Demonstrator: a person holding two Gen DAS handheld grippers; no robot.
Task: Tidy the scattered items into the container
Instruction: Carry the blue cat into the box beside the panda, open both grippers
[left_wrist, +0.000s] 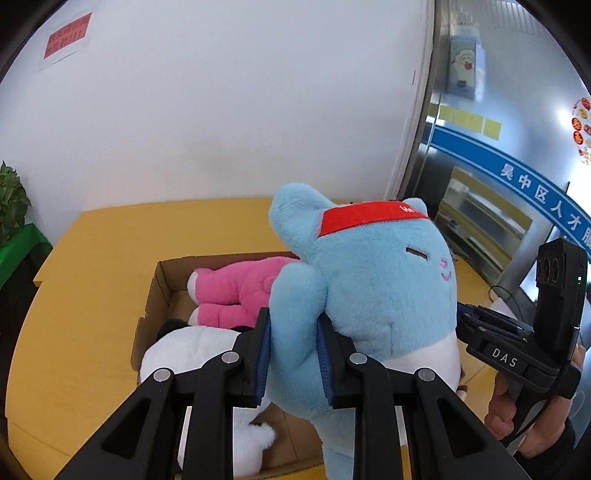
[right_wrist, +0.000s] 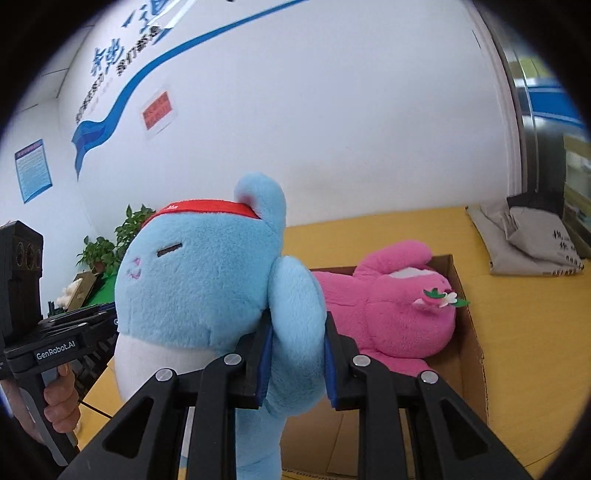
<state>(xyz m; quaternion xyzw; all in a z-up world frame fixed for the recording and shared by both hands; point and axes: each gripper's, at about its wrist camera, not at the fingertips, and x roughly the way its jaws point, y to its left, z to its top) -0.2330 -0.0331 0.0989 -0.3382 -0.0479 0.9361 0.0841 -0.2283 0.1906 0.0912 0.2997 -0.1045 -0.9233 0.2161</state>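
Both grippers, left gripper (left_wrist: 291, 354) and right gripper (right_wrist: 297, 363), clamp one plush toy (left_wrist: 369, 280) from opposite sides. Beyond it, a box (left_wrist: 162, 280) on the table (left_wrist: 92, 258) holds two other plush toys.

A fluffy blue plush toy (left_wrist: 384, 280) with a red felt headband (left_wrist: 365, 218) sits beside a fuzzy pink plush (right_wrist: 388, 314) in a matt brown corrugated cardboard box (left_wrist: 162, 291). The yellow table (left_wrist: 92, 280) looks smooth, and the left gripper (left_wrist: 291, 354) is matt black plastic with ridged blue pads (left_wrist: 327, 365).

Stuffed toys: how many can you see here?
3. A blue plush held up by both grippers over the cardboard box; a pink plush and a white plush lie inside. Others may be hidden underneath.
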